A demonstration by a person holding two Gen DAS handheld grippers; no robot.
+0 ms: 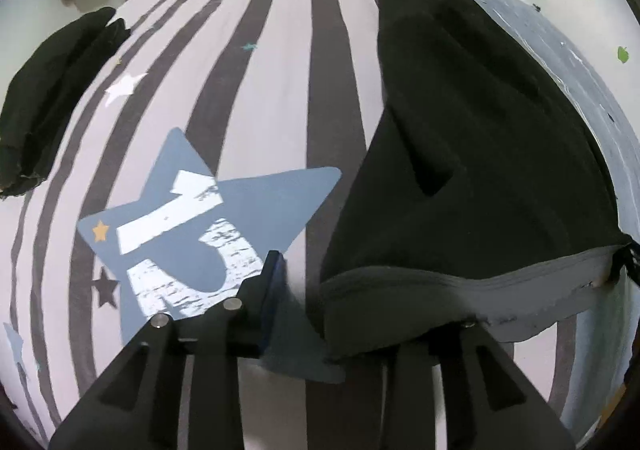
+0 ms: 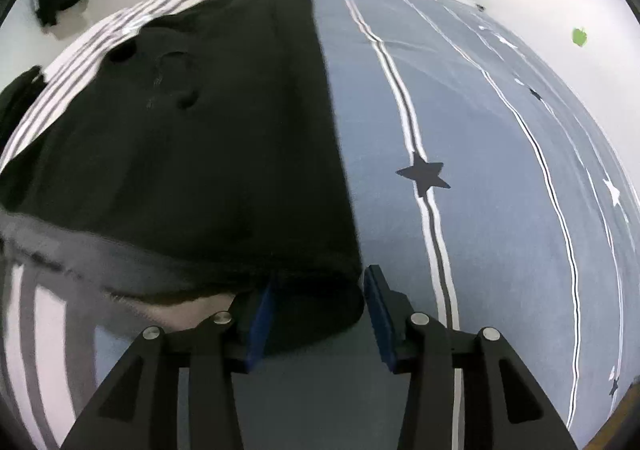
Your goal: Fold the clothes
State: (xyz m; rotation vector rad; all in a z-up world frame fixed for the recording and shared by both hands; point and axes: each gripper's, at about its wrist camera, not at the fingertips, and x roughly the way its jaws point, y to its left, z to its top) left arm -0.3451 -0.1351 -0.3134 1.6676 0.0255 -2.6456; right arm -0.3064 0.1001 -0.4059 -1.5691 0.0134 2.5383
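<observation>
Striped bed cover (image 1: 256, 98) fills both views. Black garment (image 1: 472, 154) lies long axis 12-to-6, near hem at both claws. Folded dark pile (image 1: 48, 102) at 9, well apart. Right gripper (image 2: 320, 314) released, hem corner loose between pads. Left gripper (image 1: 348, 310): garment edge drapes right finger, grip unclear. Right hand nearer.

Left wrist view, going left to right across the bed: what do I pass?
Folded dark garment at the left edge → big blue star print on the striped cover → black garment being folded → blue bedding.
</observation>
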